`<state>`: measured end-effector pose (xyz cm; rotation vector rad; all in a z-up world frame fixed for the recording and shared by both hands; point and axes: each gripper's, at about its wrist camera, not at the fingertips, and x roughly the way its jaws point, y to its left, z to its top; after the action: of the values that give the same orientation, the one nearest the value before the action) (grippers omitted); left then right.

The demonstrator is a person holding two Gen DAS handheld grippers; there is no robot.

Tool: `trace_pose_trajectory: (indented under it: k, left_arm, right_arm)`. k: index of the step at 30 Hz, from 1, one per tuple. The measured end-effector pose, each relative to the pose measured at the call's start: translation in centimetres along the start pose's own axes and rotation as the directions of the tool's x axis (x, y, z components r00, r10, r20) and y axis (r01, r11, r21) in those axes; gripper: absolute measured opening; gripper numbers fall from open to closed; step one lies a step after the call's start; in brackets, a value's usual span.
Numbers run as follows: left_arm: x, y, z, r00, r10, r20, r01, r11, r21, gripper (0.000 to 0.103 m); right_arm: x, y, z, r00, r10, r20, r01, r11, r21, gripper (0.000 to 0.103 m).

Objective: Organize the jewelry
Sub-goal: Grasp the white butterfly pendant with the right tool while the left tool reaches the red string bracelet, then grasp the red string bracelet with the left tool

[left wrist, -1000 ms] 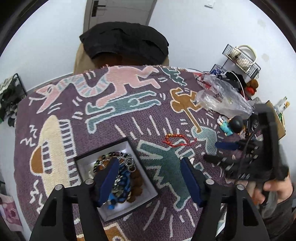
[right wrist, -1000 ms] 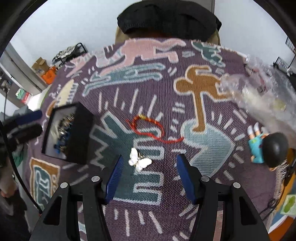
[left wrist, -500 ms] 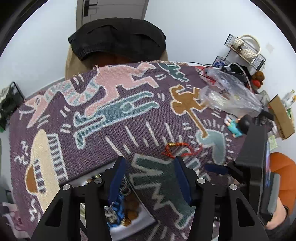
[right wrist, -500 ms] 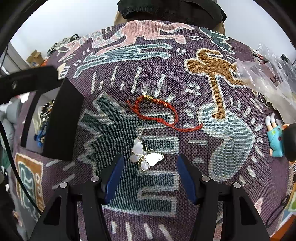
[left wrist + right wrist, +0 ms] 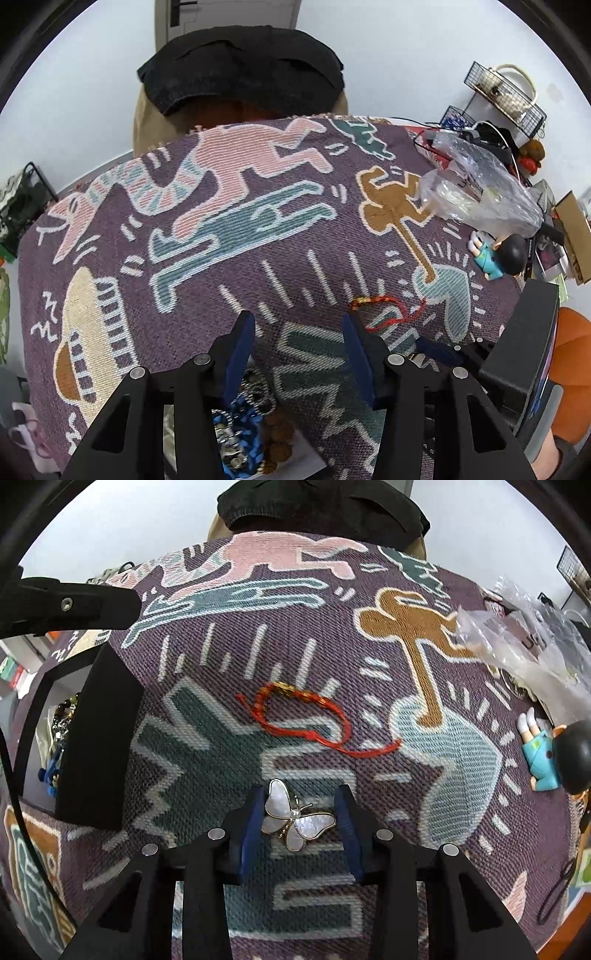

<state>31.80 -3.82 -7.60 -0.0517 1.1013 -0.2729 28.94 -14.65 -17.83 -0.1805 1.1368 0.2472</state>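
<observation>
The right gripper (image 5: pixel 300 825) is down low over the tabletop with its blue fingers (image 5: pixel 252 825) apart, sitting either side of the butterfly brooch (image 5: pixel 295 820); the pads look just beside the wings, but I can't tell if they're actually touching. The brooch is lying flat on the patterned woven cloth (image 5: pixel 369 602), white pearly wings with gold edging. A bit farther out there's a red cord bracelet (image 5: pixel 314 720) looped on the cloth, not touching the brooch. Off to the left is the black jewelry box (image 5: pixel 94 738), open, with beads and blue bits piled inside. Far right you get a crinkly clear plastic bag (image 5: pixel 524 638) and a little figurine (image 5: pixel 554 753) lying on its side. The left gripper (image 5: pixel 300 358) has its fingers (image 5: pixel 240 354) spread too, holding nothing, hovering over the near part of the cloth (image 5: pixel 240 206) with the jewelry box (image 5: pixel 310 458) right underneath it, beaded bracelets (image 5: pixel 243 424) visible inside. From that side the red bracelet (image 5: pixel 384 310) sits just past the right finger.
</observation>
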Motion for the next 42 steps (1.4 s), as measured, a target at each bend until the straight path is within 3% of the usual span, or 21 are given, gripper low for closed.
trace_pose_trajectory:
  k: [13,23,25,28,29,30,36,42]
  left_arm:
    - [4.4,-4.7,1.1,0.991,-0.068,-0.114,0.072,0.997,0.038,0.051]
    - [8.9,-6.3,0.7,0.977,0.007,-0.215,0.01,0.997,0.076,0.051]
    - [9.9,-5.9,0.4,0.971,0.016,-0.238,-0.002,0.998,0.06,0.041]
    - [9.8,-6.1,0.0,0.979,0.049,-0.2,-0.034,0.996,0.078,0.033]
    - [9.8,-6.4,-0.1,0.978,0.07,-0.196,-0.052,0.994,0.1,0.015]
    - [9.8,-6.4,-0.1,0.978,0.073,-0.193,-0.054,0.994,0.1,0.007]
    - [9.2,-6.0,-0.1,0.982,0.024,-0.19,-0.01,0.997,0.077,0.007]
    - [5.5,-5.8,-0.1,0.992,-0.024,-0.121,0.033,0.997,0.067,0.007]
  right_arm:
    - [-1.2,-6.5,-1.6,1.0,0.02,0.02,-0.023,0.991,0.131,0.039]
    - [-2.4,-9.8,-2.4,0.998,0.029,0.052,-0.039,0.98,0.197,0.039]
    - [-2.4,-10.2,-2.5,0.998,0.032,0.051,-0.042,0.978,0.205,0.039]
    - [-2.3,-10.4,-2.5,0.998,0.036,0.051,-0.046,0.976,0.211,0.039]
    - [-2.3,-10.4,-2.4,0.998,0.039,0.052,-0.049,0.976,0.212,0.039]
    - [-2.4,-10.2,-2.3,0.998,0.042,0.054,-0.052,0.976,0.21,0.039]
    - [-3.3,-9.1,-1.6,0.996,0.05,0.076,-0.064,0.98,0.186,0.039]
    - [-4.2,-8.8,-1.1,0.995,0.044,0.092,-0.06,0.981,0.185,0.039]
